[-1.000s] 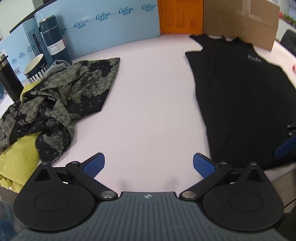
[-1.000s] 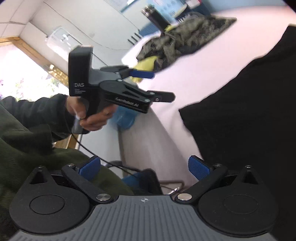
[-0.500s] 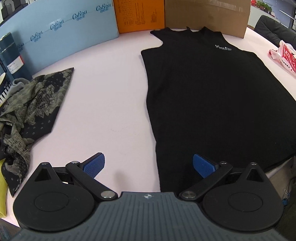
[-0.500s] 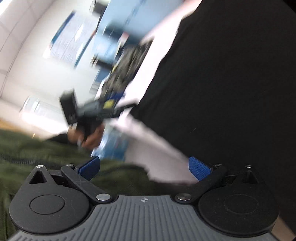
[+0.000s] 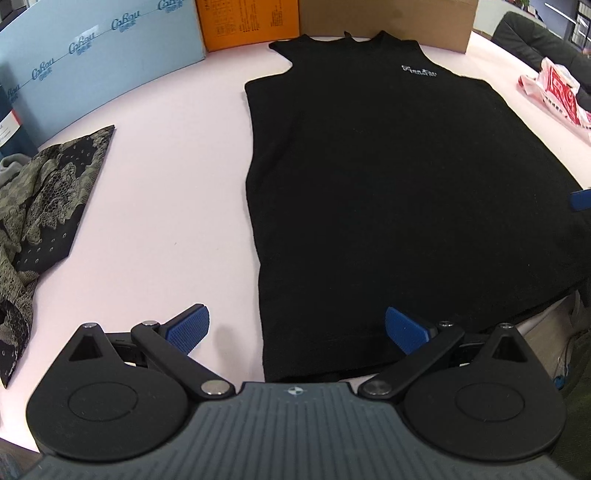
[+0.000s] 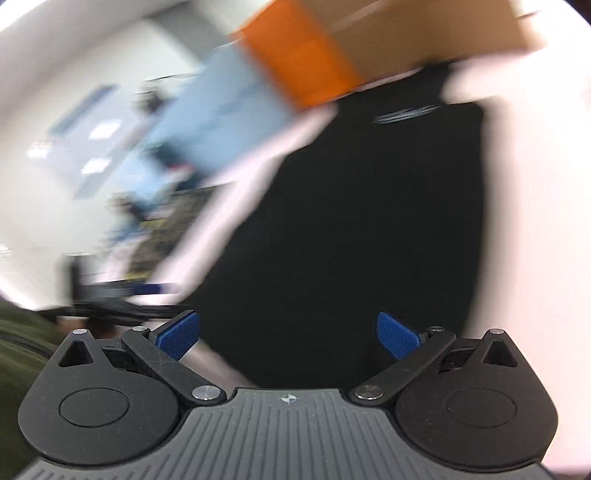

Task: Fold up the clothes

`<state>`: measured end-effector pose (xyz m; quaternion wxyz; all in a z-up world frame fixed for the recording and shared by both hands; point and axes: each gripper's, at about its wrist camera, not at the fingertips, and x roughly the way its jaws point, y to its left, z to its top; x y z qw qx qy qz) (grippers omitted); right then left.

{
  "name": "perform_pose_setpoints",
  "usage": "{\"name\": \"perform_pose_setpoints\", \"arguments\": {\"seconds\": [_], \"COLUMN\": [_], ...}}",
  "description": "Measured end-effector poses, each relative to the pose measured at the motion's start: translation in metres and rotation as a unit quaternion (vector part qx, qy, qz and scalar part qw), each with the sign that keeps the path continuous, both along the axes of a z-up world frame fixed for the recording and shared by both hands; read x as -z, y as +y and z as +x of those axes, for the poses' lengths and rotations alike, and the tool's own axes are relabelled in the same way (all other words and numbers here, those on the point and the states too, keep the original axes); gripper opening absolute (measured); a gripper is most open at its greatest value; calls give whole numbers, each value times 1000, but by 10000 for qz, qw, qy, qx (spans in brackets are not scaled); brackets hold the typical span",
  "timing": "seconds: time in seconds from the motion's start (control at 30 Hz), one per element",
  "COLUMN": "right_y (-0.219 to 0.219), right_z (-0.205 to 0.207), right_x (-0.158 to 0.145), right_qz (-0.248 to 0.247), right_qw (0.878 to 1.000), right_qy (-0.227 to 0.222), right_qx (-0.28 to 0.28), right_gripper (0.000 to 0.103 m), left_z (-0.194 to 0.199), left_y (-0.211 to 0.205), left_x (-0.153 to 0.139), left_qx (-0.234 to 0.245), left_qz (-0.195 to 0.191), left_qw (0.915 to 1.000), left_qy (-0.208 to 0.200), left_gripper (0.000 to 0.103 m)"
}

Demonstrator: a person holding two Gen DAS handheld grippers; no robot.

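Observation:
A black sleeveless top [image 5: 388, 192] lies flat on the pale pink table [image 5: 177, 177], neck at the far end, hem at the near edge. My left gripper [image 5: 297, 326] is open just above the hem's left corner, holding nothing. A blue pad of the other gripper [image 5: 580, 201] pokes in at the garment's right edge. In the blurred right wrist view, my right gripper [image 6: 288, 334] is open over the black top [image 6: 351, 229], with nothing between its fingers.
A crumpled patterned black-and-olive garment [image 5: 40, 192] lies at the left. Light blue boxes [image 5: 92, 66], an orange box [image 5: 247, 18] and a cardboard box [image 5: 388, 18] line the back. A red-and-white bag [image 5: 557, 92] sits at the far right. The left gripper [image 6: 110, 299] shows as a blur.
Both views swung right across the table. The left gripper now faces the black top's hem instead of the bare table. The right gripper turned from the person's side to over the top.

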<state>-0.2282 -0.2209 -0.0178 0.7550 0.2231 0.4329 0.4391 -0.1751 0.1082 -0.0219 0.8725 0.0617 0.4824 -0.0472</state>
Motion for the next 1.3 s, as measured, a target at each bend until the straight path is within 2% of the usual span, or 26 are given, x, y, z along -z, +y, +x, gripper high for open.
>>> {"name": "perform_pose_setpoints", "arguments": {"seconds": [0.07,0.13,0.23,0.27,0.3,0.33,0.4,0.47,0.5,0.57,0.6,0.63,0.67,0.7,0.77,0.83,0.9,0.97,1.07,1.1,1.17,1.23,1.3], "right_y": [35,57,82,89,96,98,88,78,77,83,92,100,108,109,88,44,-4,-50,-105,-112,-123,-122,-115], "right_z": [10,18,16,12,8,1,5,18,24,29,28,23,16,9,10,15,19,19,13,14,14,11,12], "right_x": [11,25,27,25,22,14,3,3,6,18,23,24,23,15,6,1,-4,-8,1,11,22,29,35], "right_qz": [214,195,-12,40,127,90,76,130,33,-31,-9,50,115,122,125,141,34,-190,-755,-848,-511,-250,-214], "right_qw": [9992,9989,9945,9853,9683,9630,9741,9883,9931,9947,9907,9812,9668,9605,9739,9897,9978,9974,9856,9816,9847,9902,9957], "right_qy": [141,267,593,830,1096,1014,743,474,427,661,897,1053,1173,1010,764,681,574,425,375,437,386,196,89], "right_qx": [-306,-321,-859,-1492,-2241,-2493,-2136,-1443,-1091,-793,-1024,-1614,-2269,-2592,-2133,-1251,-320,541,1463,1653,1624,1362,900], "right_gripper": [103,103,103,103,102,101,103,103,103,103,103,103,103,103,103,103,103,103,103,103,103,103,103], "left_z": [-1,-2,-8,-10,-12,-14,-17,-18,-18,-18,-17,-16,-14,-13,-11,-10,-11,-12,-13,-13,-11,-9,-11], "left_y": [-2,-3,-1,-1,0,0,1,2,2,2,1,1,0,0,0,1,2,2,2,2,2,4,4], "left_x": [1,3,2,1,1,0,0,0,0,0,0,0,1,1,2,2,2,4,8,10,11,11,11], "left_qx": [59,63,34,18,-12,-42,-125,-266,-334,-351,-341,-315,-305,-318,-354,-385,-370,-323,-282,-276,-235,-227,-175], "left_qz": [1,24,27,25,7,-12,-53,-121,-158,-172,-162,-136,-117,-108,-129,-168,-248,-285,-301,-297,-330,-378,-378], "left_qw": [10000,9999,9999,9999,10000,10000,9999,9996,9993,9992,9993,9994,9995,9994,9993,9991,9990,9991,9991,9991,9991,9989,9989], "left_qy": [49,96,112,109,93,77,27,17,20,15,7,-7,-9,-3,-7,-14,1,50,112,116,132,171,212], "left_gripper": [103,103,103,103,103,103,103,103,103,103,103,103,103,103,103,103,103,103,103,103,103,103,103]}}
